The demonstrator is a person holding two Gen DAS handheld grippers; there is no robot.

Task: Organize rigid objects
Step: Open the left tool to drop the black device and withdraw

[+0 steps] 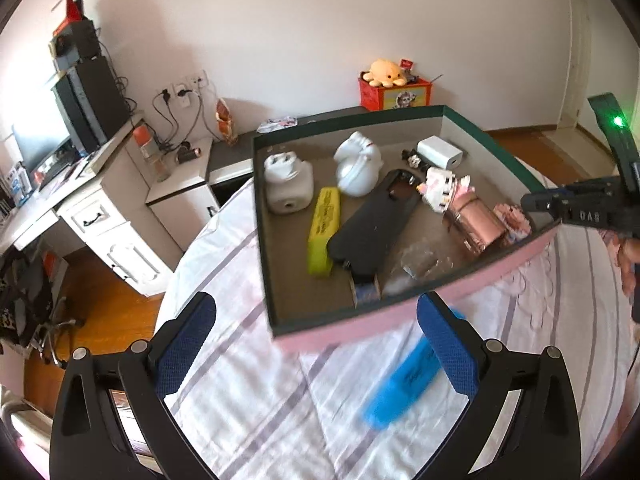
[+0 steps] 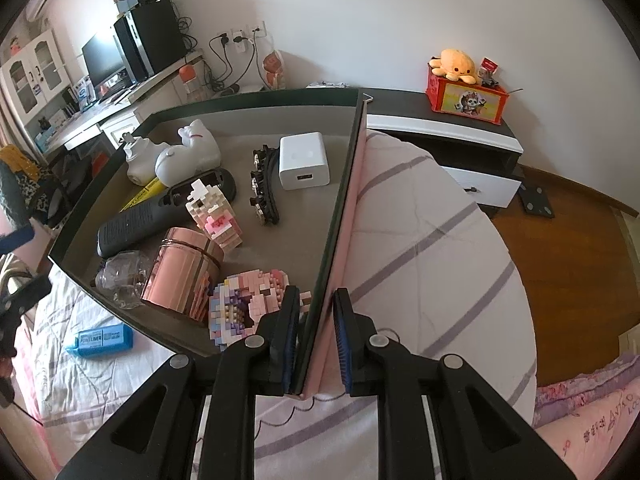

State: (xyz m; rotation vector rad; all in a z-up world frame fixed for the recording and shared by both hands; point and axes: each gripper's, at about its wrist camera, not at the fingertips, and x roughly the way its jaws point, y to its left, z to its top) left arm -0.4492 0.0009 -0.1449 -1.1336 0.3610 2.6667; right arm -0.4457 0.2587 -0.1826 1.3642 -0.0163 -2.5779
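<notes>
A pink box (image 1: 400, 316) with dark green rim (image 2: 340, 200) lies on the bed and holds a yellow highlighter (image 1: 323, 232), a black case (image 1: 368, 224), white figurines (image 1: 358, 164), a white charger (image 2: 304, 160), a pink tin (image 2: 184, 276) and block models (image 2: 248, 312). A blue highlighter (image 1: 404, 384) lies on the sheet (image 2: 102, 338) outside the box. My left gripper (image 1: 316, 344) is open just above it, in front of the box. My right gripper (image 2: 316, 336) straddles the box's right wall, fingers (image 2: 286, 336) close on both sides of it.
The striped bedsheet (image 1: 256, 380) covers the bed. A white desk (image 1: 100, 200) with monitor stands at the left. A dark nightstand (image 2: 440, 128) bears a red box with an orange plush (image 2: 456, 64). Wooden floor (image 2: 560, 240) lies to the right.
</notes>
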